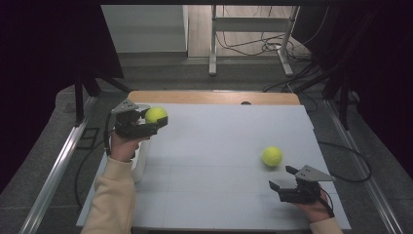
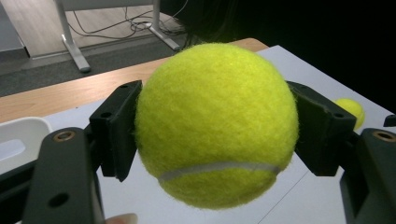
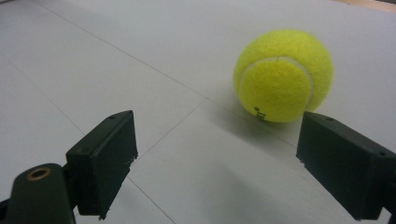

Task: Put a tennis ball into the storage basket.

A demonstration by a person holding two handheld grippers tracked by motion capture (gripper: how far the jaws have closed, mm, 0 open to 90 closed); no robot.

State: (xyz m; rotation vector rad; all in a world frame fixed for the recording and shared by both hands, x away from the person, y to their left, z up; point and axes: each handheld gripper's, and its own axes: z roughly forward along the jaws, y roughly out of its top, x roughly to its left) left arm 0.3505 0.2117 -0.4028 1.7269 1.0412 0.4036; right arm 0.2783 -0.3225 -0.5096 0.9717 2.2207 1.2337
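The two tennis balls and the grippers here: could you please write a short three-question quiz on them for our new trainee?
1. True or false: the left gripper is shut on a tennis ball.
2. Multiple choice: the second ball is
A. clamped in the right gripper
B. resting on the white table, ahead of that gripper's open jaws
C. on the floor
3. Fill in: in the high view, the held ball is near the table's far ____ corner.

Key
1. True; both pads press on its sides.
2. B
3. left
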